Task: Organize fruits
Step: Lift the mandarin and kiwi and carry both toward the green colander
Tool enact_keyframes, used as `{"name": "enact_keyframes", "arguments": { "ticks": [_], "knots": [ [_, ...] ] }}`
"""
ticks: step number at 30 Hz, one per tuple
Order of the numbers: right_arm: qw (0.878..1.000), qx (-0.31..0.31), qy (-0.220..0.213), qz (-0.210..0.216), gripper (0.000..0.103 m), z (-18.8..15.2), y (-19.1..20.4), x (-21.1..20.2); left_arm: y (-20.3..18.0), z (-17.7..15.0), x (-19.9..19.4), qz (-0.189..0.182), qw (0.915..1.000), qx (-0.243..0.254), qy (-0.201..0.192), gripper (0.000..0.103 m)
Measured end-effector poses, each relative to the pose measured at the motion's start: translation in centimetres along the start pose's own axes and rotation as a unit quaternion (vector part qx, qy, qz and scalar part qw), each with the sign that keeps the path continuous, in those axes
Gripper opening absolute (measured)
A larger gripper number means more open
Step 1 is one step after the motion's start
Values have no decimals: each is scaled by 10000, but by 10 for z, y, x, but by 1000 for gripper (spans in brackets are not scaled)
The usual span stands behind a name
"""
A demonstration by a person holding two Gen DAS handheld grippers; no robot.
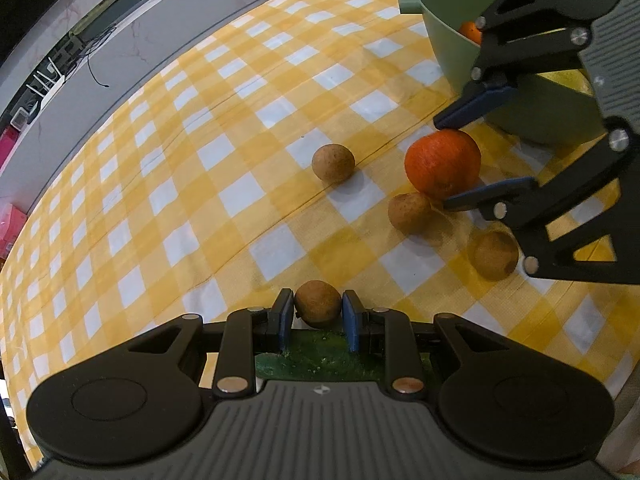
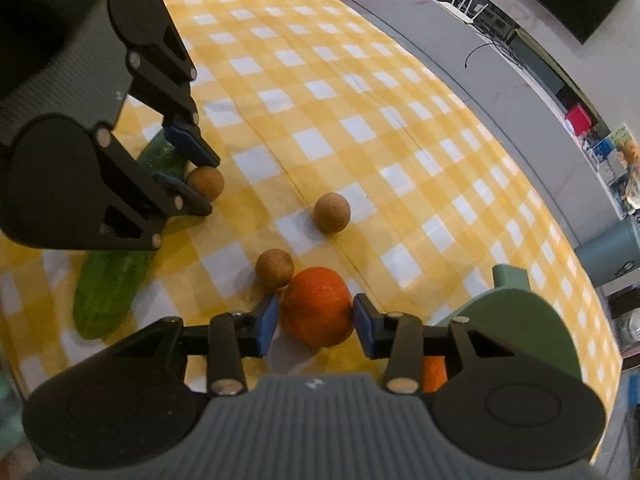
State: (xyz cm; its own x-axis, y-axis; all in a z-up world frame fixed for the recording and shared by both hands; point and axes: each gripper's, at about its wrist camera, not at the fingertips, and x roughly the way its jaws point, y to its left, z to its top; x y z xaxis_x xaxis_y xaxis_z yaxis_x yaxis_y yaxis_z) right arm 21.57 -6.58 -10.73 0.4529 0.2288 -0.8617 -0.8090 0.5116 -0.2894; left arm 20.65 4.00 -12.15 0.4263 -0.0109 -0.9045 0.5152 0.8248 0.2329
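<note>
A: Progress?

B: Partway. The green bowl (image 1: 452, 52) already has an orange fruit (image 1: 469, 31) inside, with something yellowish behind it. Most pieces sit on the table (image 1: 200, 128).

A: Left tool?

B: The left tool (image 1: 318, 314) is narrowly parted, its pads pressed on a small brown fruit (image 1: 319, 303) above the cucumber (image 2: 108, 292).

A: Right tool?

B: The right tool (image 2: 316, 320) is partly spread astride the orange (image 2: 316, 306), which sits on the cloth. One pad looks to touch the peel; the other shows a sliver of gap, so no firm hold by my judgement. The bowl lies just to that tool's right.

A: What's left?

B: One brown ball (image 2: 274, 268) touches the orange ahead of the right tool, another (image 2: 332, 212) sits farther ahead, and a third (image 1: 494, 254) under that tool's linkage. Cucumber too. More left than done, I'd say.
</note>
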Motion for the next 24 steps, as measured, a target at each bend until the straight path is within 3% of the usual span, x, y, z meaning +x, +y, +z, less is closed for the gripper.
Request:
{"name": "enact_keyframes", "arguments": {
  "ticks": [5,10,18,24],
  "knots": [
    [9985,-382,48,-382,39,-1,10,9,-1,-1,-1,-8,10000,-10,-28,29],
    [9976,-495,16,-483,38,-1,12,7,-1,-1,-1,-13,10000,-16,-38,29],
    [9990,-403,-70,-197,37,4,10,-28,-4,0,0,83,9999,63,-30,29],
    [9994,155,-133,267,38,-9,-9,-71,-3,0,-2,202,9998,5,-23,29]
  ]
}}
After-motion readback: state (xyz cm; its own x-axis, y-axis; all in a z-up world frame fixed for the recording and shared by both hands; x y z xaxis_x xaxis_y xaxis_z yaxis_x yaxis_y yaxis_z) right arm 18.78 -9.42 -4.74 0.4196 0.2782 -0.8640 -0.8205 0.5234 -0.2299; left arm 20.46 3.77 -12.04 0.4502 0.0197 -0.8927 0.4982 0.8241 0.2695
